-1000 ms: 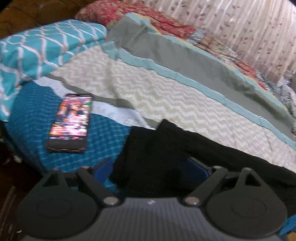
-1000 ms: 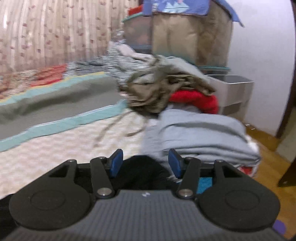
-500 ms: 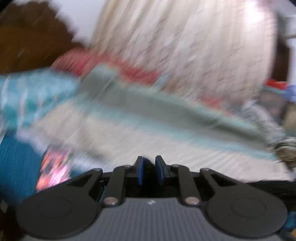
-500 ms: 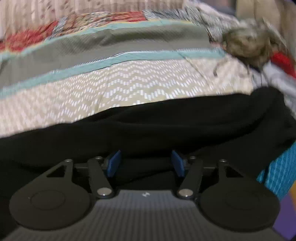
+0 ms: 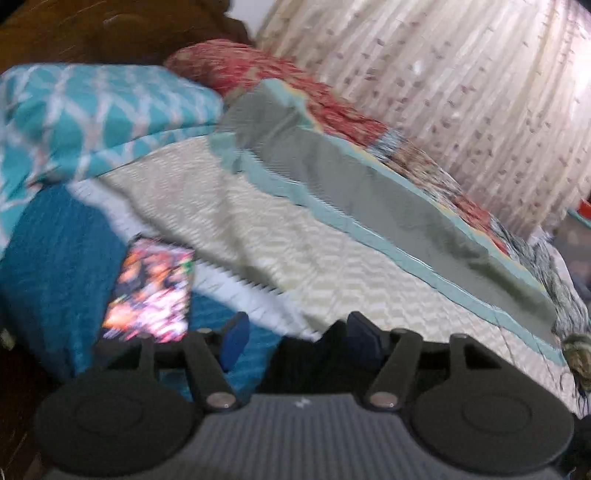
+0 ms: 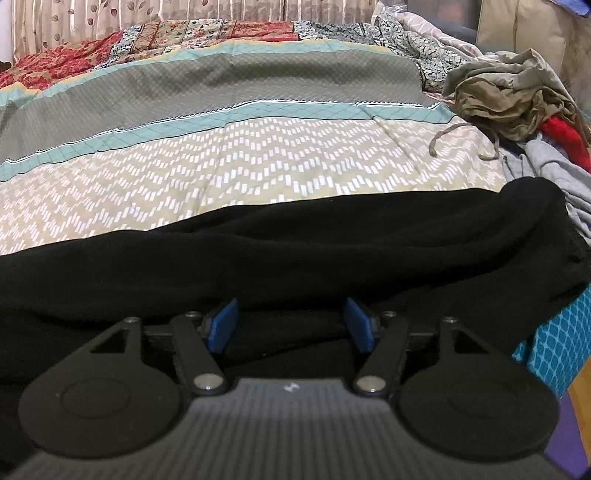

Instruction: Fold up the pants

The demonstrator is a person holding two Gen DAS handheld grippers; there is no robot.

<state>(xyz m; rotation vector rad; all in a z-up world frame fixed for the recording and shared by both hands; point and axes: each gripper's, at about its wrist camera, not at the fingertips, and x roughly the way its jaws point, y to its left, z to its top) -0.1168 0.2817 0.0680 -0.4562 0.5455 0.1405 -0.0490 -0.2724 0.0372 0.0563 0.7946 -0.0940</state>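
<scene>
As both grippers are angling down over the near edge of the bed: a pair of black pants (image 6: 295, 251) is lying in a long band across the bedspread.

Left gripper (image 5: 297, 341): it is tipping down toward the teal corner of the bed, its jaws partway apart and opening; a dark edge of the pants (image 5: 295, 354) is showing low between the blue pads (image 5: 233, 341), but they are not pressing on it.

Right gripper (image 6: 291, 325): it is pointing down at the middle of the pants, its jaws partway apart and opening; black cloth is lying between and under the blue pads (image 6: 221, 325), which are not clamping it.

Left wrist view only: a phone (image 5: 151, 291) with a lit, colourful screen is resting on the teal cover just left of the gripper; a teal-and-white patterned pillow (image 5: 96, 114) and a dark wooden headboard (image 5: 110, 29) are sitting behind it. This view is blurring.

Right wrist view only: the whole run of the pants is showing, with a heap of crumpled olive, red and grey clothes (image 6: 517, 99) beside their right end.

Surface: the bedspread (image 6: 258, 162) is carrying bands of beige chevron, teal trim, grey and red floral patchwork.

Room: a pale leaf-print curtain (image 5: 461, 92) is hanging behind the bed.
</scene>
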